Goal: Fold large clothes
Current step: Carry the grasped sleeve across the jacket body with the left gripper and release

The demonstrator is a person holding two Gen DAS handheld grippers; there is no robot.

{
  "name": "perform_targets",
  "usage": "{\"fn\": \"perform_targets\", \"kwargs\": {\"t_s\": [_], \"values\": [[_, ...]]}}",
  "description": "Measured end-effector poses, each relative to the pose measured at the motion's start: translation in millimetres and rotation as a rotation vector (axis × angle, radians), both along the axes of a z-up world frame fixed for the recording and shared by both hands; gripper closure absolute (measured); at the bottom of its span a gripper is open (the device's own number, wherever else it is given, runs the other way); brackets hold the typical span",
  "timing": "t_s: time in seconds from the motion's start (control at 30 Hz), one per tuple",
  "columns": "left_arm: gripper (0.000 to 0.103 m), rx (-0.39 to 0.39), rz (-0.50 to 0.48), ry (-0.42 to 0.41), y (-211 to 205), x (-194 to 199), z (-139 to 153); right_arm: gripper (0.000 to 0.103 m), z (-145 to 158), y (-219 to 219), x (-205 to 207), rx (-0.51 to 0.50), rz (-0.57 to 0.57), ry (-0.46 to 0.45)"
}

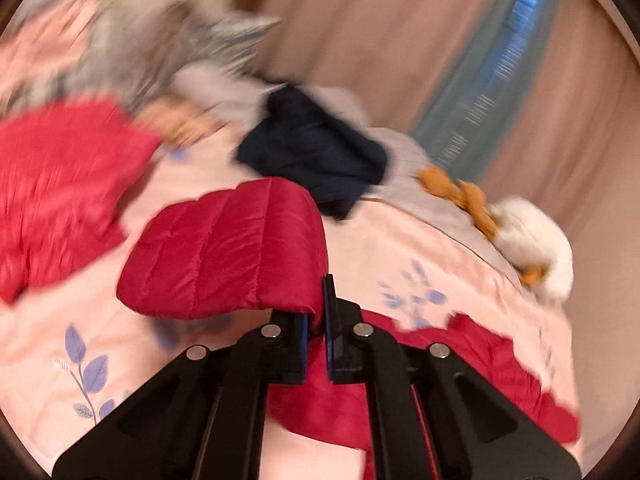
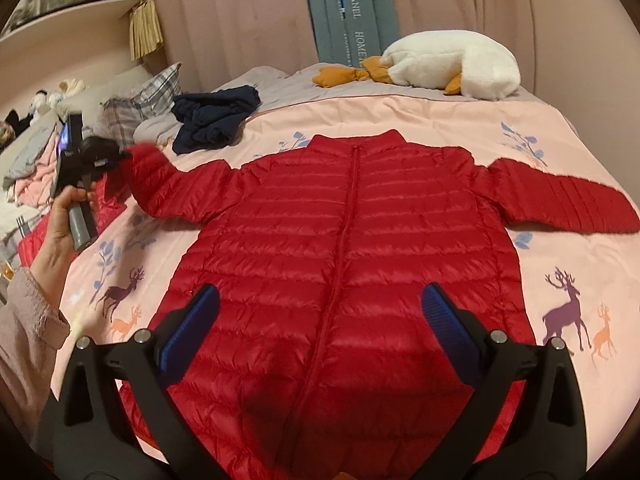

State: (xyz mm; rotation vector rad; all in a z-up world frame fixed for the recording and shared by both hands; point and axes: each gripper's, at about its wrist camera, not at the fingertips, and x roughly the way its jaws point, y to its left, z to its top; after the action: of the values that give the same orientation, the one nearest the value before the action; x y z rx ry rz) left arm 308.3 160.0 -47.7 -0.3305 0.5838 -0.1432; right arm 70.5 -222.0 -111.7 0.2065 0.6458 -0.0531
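A red quilted puffer jacket (image 2: pixel 344 240) lies front up and zipped on the pink bedspread (image 2: pixel 440 120), sleeves spread. My left gripper (image 1: pixel 316 320) is shut on the cuff of the jacket's left sleeve (image 1: pixel 228 248) and holds it lifted off the bed; it shows in the right wrist view (image 2: pixel 120 154) at the sleeve end. My right gripper (image 2: pixel 320 316) is open and empty, hovering over the jacket's lower body. The left wrist view is motion-blurred.
A crumpled navy garment (image 2: pixel 212 116) lies beyond the left sleeve. A white goose plush (image 2: pixel 448 64) rests at the far edge. Plaid pillows (image 2: pixel 152 92) and piled clothes (image 2: pixel 28 168) sit at the left. Curtains (image 2: pixel 240 12) hang behind the bed.
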Motion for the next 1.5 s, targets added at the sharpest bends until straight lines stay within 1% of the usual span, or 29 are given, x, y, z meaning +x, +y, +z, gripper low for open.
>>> {"fn": "perform_targets", "kwargs": {"t_s": [0.07, 0.1, 0.17, 0.27, 0.3, 0.33, 0.4, 0.47, 0.53, 0.57, 0.63, 0.67, 0.7, 0.8, 0.83, 0.9, 0.97, 1.0, 1.07, 1.1, 1.13, 1.17, 1.23, 1.27, 1.3, 1.33, 1.37, 1.4, 1.5], "values": [[0.097, 0.069, -0.069, -0.039, -36, -15, 12, 0.002, -1, -7, -7, 0.011, -0.013, -0.003], [0.097, 0.104, -0.119, -0.052, -59, -24, 16, 0.002, -1, -10, -10, 0.017, -0.019, -0.005], [0.097, 0.155, -0.185, -0.060, -96, -36, 18, 0.002, -2, -19, -17, 0.030, -0.037, -0.004], [0.097, 0.220, -0.306, -0.062, -154, -60, 10, 0.002, -4, -33, -26, 0.057, -0.065, -0.004], [0.097, 0.206, -0.338, -0.074, -167, -66, 7, 0.002, -5, -37, -28, 0.065, -0.073, -0.001], [0.097, 0.231, -0.375, -0.070, -188, -74, 2, 0.002, -7, -43, -30, 0.077, -0.086, 0.005], [0.097, 0.268, -0.427, -0.041, -222, -83, -12, 0.002, -10, -54, -35, 0.102, -0.112, 0.012], [0.096, 0.278, -0.468, 0.008, -246, -87, -29, 0.002, -14, -65, -38, 0.130, -0.135, 0.020], [0.095, 0.313, -0.504, 0.063, -274, -93, -50, 0.002, -20, -78, -42, 0.173, -0.161, 0.036], [0.094, 0.329, -0.519, 0.089, -282, -92, -61, 0.002, -24, -85, -43, 0.198, -0.170, 0.045], [0.065, 0.350, -0.562, 0.160, -301, -91, -81, 0.002, -30, -95, -46, 0.234, -0.180, 0.060], [0.024, 0.351, -0.572, 0.188, -303, -86, -88, 0.002, -32, -100, -47, 0.245, -0.187, 0.066], [0.010, 0.345, -0.583, 0.206, -306, -88, -93, 0.002, -34, -105, -48, 0.252, -0.194, 0.070], [0.010, 0.327, -0.613, 0.190, -297, -99, -90, 0.002, -29, -113, -45, 0.250, -0.200, 0.056], [0.010, 0.310, -0.621, 0.185, -289, -103, -86, 0.002, -24, -116, -41, 0.240, -0.202, 0.049], [0.009, 0.233, -0.658, 0.175, -264, -114, -80, 0.002, -14, -116, -26, 0.207, -0.195, 0.032], [0.009, 0.151, -0.645, 0.179, -227, -122, -79, 0.002, -4, -111, -4, 0.169, -0.145, 0.016], [0.009, 0.111, -0.627, 0.183, -209, -122, -79, 0.002, -1, -104, 12, 0.150, -0.103, 0.017], [0.009, 0.016, -0.559, 0.207, -167, -118, -85, 0.002, 0, -87, 47, 0.116, -0.007, 0.039], [0.009, -0.024, -0.528, 0.224, -150, -115, -89, 0.002, -2, -81, 61, 0.097, 0.018, 0.047], [0.009, -0.062, -0.496, 0.239, -132, -112, -94, 0.002, -4, -71, 81, 0.062, 0.030, 0.061], [0.009, -0.081, -0.476, 0.253, -120, -109, -98, 0.002, -6, -66, 100, 0.022, 0.027, 0.070], [0.009, -0.122, -0.450, 0.285, -101, -101, -106, 0.002, -14, -67, 127, -0.033, -0.018, 0.073], [0.009, -0.160, -0.455, 0.302, -93, -96, -109, 0.002, -23, -72, 141, -0.033, -0.039, 0.097], [0.009, -0.225, -0.467, 0.319, -86, -91, -114, 0.002, -32, -79, 152, -0.012, -0.048, 0.124], [0.009, -0.278, -0.470, 0.328, -80, -86, -117, 0.002, -43, -88, 162, 0.026, -0.060, 0.159], [0.009, -0.312, -0.468, 0.331, -76, -82, -119, 0.002, -52, -98, 167, 0.052, -0.089, 0.185], [0.009, -0.347, -0.465, 0.335, -73, -77, -122, 0.002, -59, -109, 169, 0.088, -0.122, 0.197], [0.009, -0.492, -0.480, 0.355, -70, -57, -129, 0.002, -66, -134, 165, 0.205, -0.174, 0.178]]}}
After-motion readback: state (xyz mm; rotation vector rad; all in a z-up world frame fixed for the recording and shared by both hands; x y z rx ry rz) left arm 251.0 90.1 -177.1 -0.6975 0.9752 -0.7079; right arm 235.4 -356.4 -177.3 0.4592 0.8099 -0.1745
